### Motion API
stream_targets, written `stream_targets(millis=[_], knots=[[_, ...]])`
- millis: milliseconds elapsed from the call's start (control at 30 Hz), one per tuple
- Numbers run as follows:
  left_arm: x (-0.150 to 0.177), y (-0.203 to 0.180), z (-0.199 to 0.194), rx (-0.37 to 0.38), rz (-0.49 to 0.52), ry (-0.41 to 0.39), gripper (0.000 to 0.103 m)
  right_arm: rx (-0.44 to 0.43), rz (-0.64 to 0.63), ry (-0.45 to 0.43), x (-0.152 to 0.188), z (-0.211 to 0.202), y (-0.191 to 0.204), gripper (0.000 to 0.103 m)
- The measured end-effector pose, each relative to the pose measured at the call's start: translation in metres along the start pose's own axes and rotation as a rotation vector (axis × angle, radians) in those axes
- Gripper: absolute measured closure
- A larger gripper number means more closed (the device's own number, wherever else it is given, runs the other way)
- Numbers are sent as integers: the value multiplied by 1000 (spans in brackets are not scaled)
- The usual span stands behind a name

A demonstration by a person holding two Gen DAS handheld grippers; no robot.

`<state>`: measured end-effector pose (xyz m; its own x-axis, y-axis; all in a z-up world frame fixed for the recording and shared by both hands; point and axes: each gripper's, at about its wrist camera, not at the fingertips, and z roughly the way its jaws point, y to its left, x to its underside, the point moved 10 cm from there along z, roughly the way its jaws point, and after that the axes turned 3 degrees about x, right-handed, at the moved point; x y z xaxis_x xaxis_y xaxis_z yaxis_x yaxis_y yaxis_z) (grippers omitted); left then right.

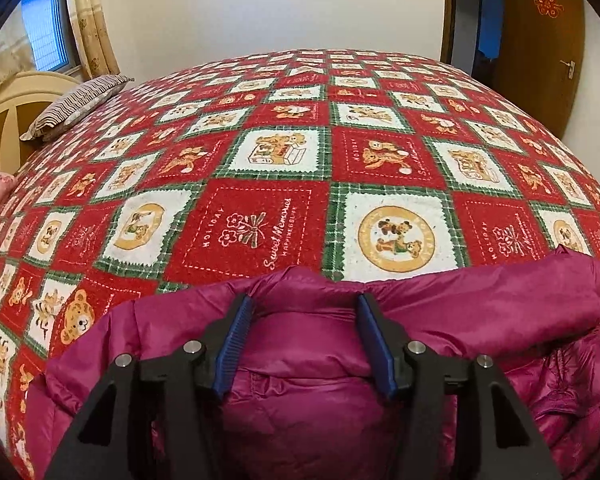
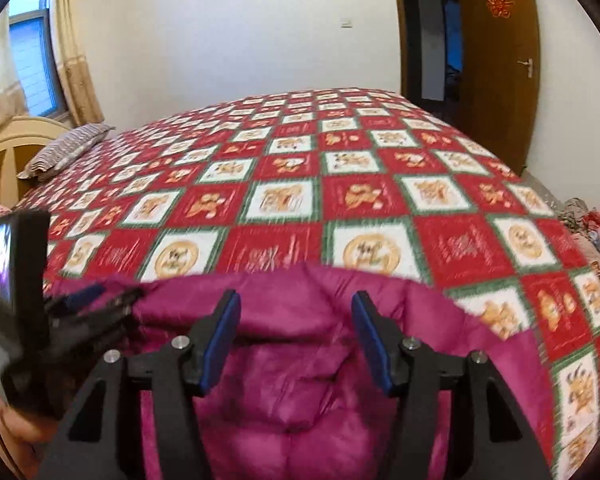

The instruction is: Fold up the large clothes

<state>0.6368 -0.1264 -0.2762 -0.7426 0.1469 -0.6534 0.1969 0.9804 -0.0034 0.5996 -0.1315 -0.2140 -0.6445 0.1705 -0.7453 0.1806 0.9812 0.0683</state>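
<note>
Room: bedroom with pale walls, a curtained window (image 2: pixel 32 64) at far left, a wooden door (image 2: pixel 496 64) at far right carrying a red paper ornament (image 2: pixel 500 0) whose characters were too small to read.
Surface: a bed (image 1: pixel 300 168) covered by a red, white and green patchwork bedspread printed with teddy bears; a striped pillow (image 1: pixel 76 104) lay at its far left corner.
Task item: a magenta padded jacket (image 1: pixel 480 304) lay bunched on the near edge of the bed, directly under both tools.
Left gripper (image 1: pixel 305 344): jaws stood apart over a puffy fold of the jacket, clamped on nothing.
Right gripper (image 2: pixel 296 340): jaws likewise apart above the jacket, gripping nothing; its view was blurred.
Side by side: the left gripper also showed at the near left of the right wrist view, close beside the right one.
Step in hand, as a judgement: picking hold points on the crumpled jacket before spreading it flat.
Doing it well: each tool probably needed a firm outer edge, such as a hem or shoulder seam, well apart from the other, since slippery quilted fabric would likely slide from a shallow pinch; drawing the jacket toward the open far part of the bed should give room to flatten it.
Writing: bedspread squares read "HOLIDAY", "Sweet Memories" and, less surely, "HAPPINESS LIFE".
Brands: no jacket label was visible.
</note>
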Motion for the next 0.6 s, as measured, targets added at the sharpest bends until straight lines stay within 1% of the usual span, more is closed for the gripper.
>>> stream_targets(millis=[33, 67, 100, 167, 233, 333, 400, 467, 533, 567, 600], knots=[[-1, -1, 1, -2, 0, 0, 46, -4, -3, 28, -3, 7, 3, 45], [-1, -1, 1, 0, -2, 0, 46, -9, -14, 60, -1, 16, 7, 53], [-1, -2, 1, 1, -4, 0, 46, 10, -39, 105, 6, 27, 9, 58], [-1, -3, 2, 10, -11, -1, 45, 55, -106, 180, 29, 51, 9, 56], [-1, -3, 2, 17, -10, 3, 45, 52, -108, 144, 30, 51, 8, 53], [-1, -3, 3, 28, -20, 4, 44, 45, -97, 146, 31, 51, 5, 51], [-1, -3, 3, 43, -28, 5, 42, 45, -89, 146, 31, 50, 3, 48], [-2, -4, 3, 60, -29, 11, 37, 50, -86, 146, 31, 50, 1, 46], [-2, -4, -2, 92, -36, 22, 37, 42, -68, 152, 30, 45, -2, 44], [-1, -1, -11, 124, -44, 37, 37, 29, -55, 157, 29, 38, -3, 44], [-2, 4, -23, 157, -59, 30, 37, 13, -39, 149, 28, 29, -3, 44]])
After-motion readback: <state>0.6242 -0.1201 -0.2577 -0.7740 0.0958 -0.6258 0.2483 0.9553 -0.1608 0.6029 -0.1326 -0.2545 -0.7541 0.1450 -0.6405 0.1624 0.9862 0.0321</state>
